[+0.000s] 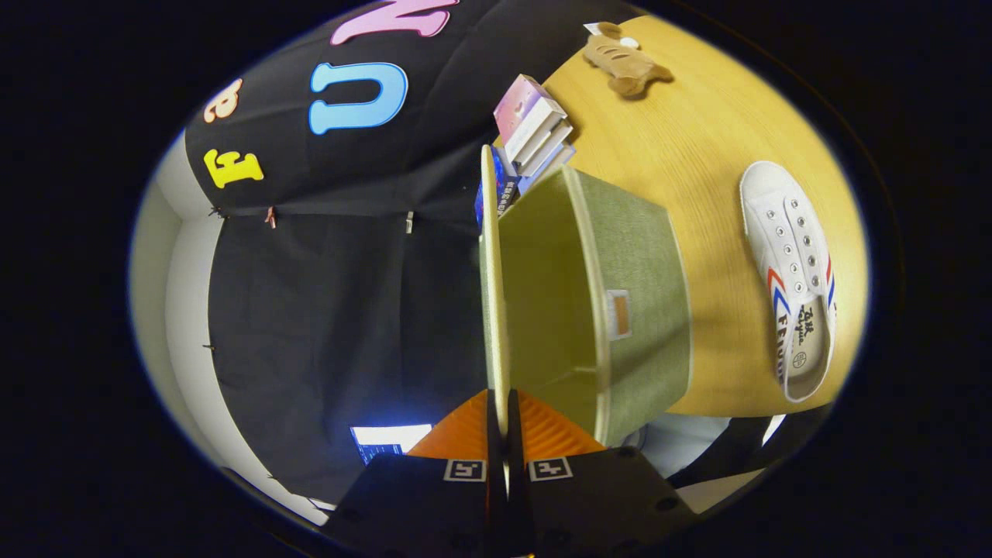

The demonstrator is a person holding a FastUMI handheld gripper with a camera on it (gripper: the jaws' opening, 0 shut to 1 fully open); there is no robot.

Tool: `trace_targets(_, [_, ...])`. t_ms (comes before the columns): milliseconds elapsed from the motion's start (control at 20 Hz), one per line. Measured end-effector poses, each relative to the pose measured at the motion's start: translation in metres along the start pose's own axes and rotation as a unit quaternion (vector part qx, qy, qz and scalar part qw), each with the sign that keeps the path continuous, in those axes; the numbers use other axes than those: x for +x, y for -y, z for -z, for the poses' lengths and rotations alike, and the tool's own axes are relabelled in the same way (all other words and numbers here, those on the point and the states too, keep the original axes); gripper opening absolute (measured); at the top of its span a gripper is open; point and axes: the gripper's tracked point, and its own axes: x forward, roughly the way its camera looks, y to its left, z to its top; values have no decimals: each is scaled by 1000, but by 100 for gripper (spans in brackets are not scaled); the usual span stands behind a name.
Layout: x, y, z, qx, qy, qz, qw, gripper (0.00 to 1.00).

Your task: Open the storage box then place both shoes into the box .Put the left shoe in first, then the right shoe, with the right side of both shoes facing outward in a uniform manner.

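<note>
- Clamping: gripper point(502, 415), fingers together on the thin edge of the lid point(490, 271), lid raised.
- Box point(620, 302): green, open, on table point(697, 147).
- Shoe point(792, 275): white, beside box, apart.

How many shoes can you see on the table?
1. A white shoe lies on the wooden table, beyond the open green box. The claw is pinched on the box's lid. A second shoe may be hidden.

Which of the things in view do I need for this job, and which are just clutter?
Needed: gripper, shut on the lid of the green storage box; white shoe on the table.
Clutter: stack of books, plush toy.
</note>
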Motion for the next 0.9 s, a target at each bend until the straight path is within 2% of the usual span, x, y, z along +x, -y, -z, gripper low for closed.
trace_targets(100, [8,-36,0,13,9,-21,1000,5])
trace_targets(400, [53,-110,14,-32,19,-53,998,5])
trace_targets(700, [112,-153,27,-57,18,-59,996,5])
trace_targets(900, [155,-171,38,-53,13,-51,997,6])
